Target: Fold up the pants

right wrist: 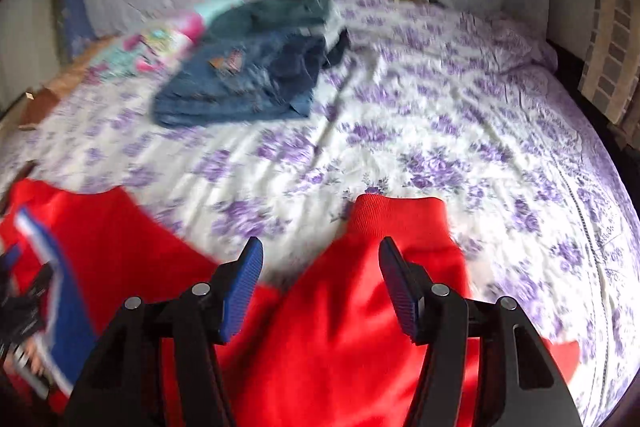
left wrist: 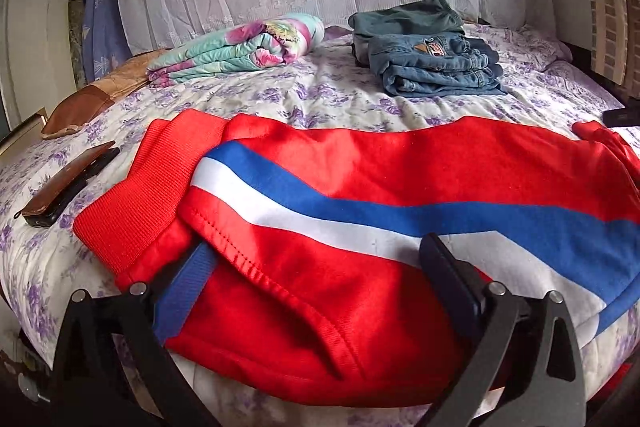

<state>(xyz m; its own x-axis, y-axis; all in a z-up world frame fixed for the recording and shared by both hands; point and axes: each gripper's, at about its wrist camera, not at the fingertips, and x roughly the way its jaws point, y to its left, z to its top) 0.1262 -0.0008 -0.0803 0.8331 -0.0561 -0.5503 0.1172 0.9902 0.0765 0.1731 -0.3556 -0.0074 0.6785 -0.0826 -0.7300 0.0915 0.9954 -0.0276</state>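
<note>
Red pants (left wrist: 360,167) with a blue and white stripe lie across the near side of the flowered bedspread (left wrist: 320,99); the ribbed waistband (left wrist: 140,195) is on the left. My left gripper (left wrist: 320,245) stands wide open low over the folded-over cloth. Its left finger (left wrist: 180,291) is tucked under a hem and its right finger (left wrist: 448,267) rests on top. In the right wrist view the red pants (right wrist: 352,327) show a ribbed cuff (right wrist: 400,215) pointing away. My right gripper (right wrist: 320,242) is open above that leg, its pads clear of the cloth.
Folded jeans (left wrist: 432,67) and a rolled floral blanket (left wrist: 248,47) sit at the back of the bed. A brown wallet-like case on a dark phone (left wrist: 68,183) lies at the left, near a brown cushion (left wrist: 80,107). A dark object (left wrist: 624,115) is at the right edge.
</note>
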